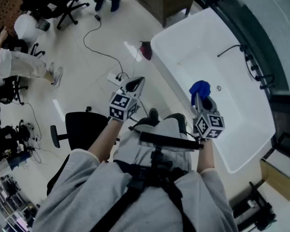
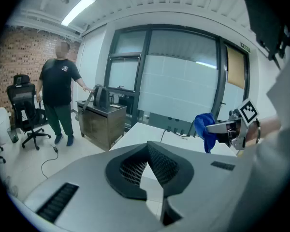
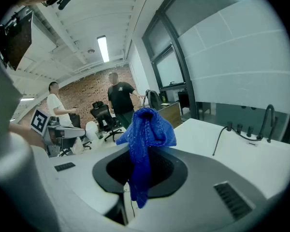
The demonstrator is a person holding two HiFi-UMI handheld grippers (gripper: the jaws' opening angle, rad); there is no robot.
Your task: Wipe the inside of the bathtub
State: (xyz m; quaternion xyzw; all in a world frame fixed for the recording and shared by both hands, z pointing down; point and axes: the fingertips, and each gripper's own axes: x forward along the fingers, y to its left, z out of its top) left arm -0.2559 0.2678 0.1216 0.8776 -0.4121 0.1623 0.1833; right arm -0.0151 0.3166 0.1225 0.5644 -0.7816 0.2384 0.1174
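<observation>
The white bathtub [image 1: 193,47] is lying ahead on the right, with taps [image 1: 255,70] lining its far rim. The right gripper [image 1: 199,96] is pinching a blue cloth [image 3: 145,134] over the near rim, and the cloth is covering its tips. The left gripper [image 2: 147,146], jaws pressed together on nothing, is hovering over open floor near a power strip [image 1: 116,78] and a black chair [image 1: 77,129].
</observation>
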